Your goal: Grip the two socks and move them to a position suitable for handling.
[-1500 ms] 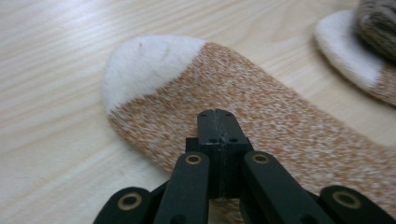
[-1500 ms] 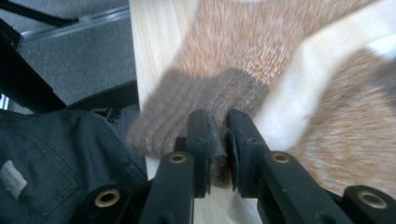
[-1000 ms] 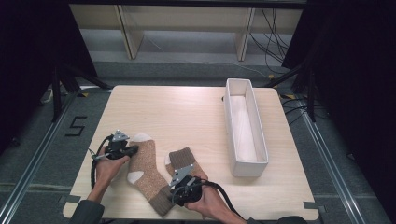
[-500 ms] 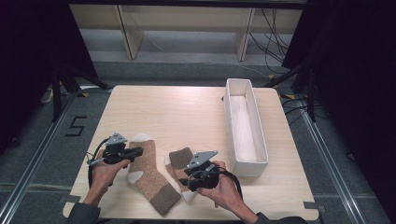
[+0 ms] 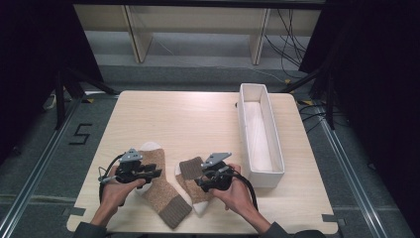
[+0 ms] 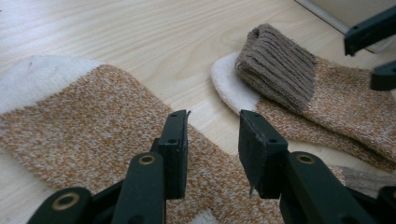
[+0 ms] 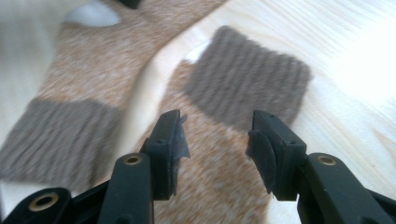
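Item: two brown socks on worktop. Left sock under my left hand-held gripper, jaws parted, empty. Right sock, cuff folded back, under my right hand-held gripper, parted, empty. I'd lower squarely, pinch one layer.

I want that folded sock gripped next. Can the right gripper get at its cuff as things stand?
Probably yes: the right gripper is open just above the folded sock, with its cuff bare ahead of the jaws.

Legible marking, one item: numeral "5" in black on the grey floor. Position: at 9 o'clock from the counter, just beside its left edge.
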Demonstrator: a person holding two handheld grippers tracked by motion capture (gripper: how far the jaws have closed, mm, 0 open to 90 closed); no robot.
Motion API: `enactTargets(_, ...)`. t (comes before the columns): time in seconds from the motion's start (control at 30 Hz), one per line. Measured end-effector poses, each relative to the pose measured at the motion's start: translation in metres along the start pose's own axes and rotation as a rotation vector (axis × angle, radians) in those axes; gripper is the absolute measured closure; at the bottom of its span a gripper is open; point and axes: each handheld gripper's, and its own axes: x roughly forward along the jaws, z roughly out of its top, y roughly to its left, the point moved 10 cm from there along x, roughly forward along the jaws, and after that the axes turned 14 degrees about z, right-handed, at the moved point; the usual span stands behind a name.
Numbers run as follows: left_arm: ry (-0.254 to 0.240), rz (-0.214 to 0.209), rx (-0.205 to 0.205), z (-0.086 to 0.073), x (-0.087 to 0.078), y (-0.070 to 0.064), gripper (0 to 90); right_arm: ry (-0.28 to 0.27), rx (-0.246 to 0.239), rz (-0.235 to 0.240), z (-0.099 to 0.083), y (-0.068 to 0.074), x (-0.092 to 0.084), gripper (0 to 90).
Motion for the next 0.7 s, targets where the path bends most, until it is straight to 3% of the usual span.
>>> enactTargets(0.1,-0.007,0.002,-0.011,0.0,0.0,-0.001,62.4,-0.023,-0.006,-0.049,0.005,-0.012,0.004,52.1)
enactTargets(0.23,0.004,0.003,0.009,-0.001,0.002,-0.004,62.5,-0.014,0.033,-0.059,0.009,-0.022,0.009,51.2)
enactTargets(0.27,0.011,0.004,0.032,-0.003,0.001,-0.003,62.5,-0.014,0.032,-0.071,0.01,-0.025,0.01,51.0)
enactTargets(0.33,0.003,0.0,0.014,-0.001,0.002,-0.005,62.8,-0.025,0.045,-0.083,0.012,-0.031,0.017,50.6)
enactTargets(0.47,0.005,-0.001,0.018,-0.002,0.002,-0.005,62.9,0.001,0.111,-0.067,0.01,-0.038,0.025,50.0)
enactTargets(0.53,0.001,-0.023,-0.006,-0.001,0.003,-0.007,63.1,0.01,0.154,-0.077,0.007,-0.041,0.029,50.0)
enactTargets(0.57,0.011,-0.014,0.013,-0.003,0.002,-0.006,63.1,0.013,0.166,-0.062,0.005,-0.041,0.031,50.0)
enactTargets(0.6,0.019,-0.008,0.026,-0.004,0.002,-0.005,63.2,0.015,0.17,-0.064,0.004,-0.043,0.032,50.5)
enactTargets(0.63,0.005,-0.011,0.004,-0.002,0.004,-0.007,63.1,0.013,0.182,-0.056,0.004,-0.043,0.033,51.8)
enactTargets(0.67,0.005,-0.014,0.008,-0.002,0.004,-0.007,63.1,-0.002,0.171,-0.034,0.005,-0.044,0.035,52.6)
enactTargets(0.7,0.018,-0.013,0.032,-0.004,0.003,-0.006,63.1,0.01,0.171,-0.03,0.004,-0.044,0.034,54.4)
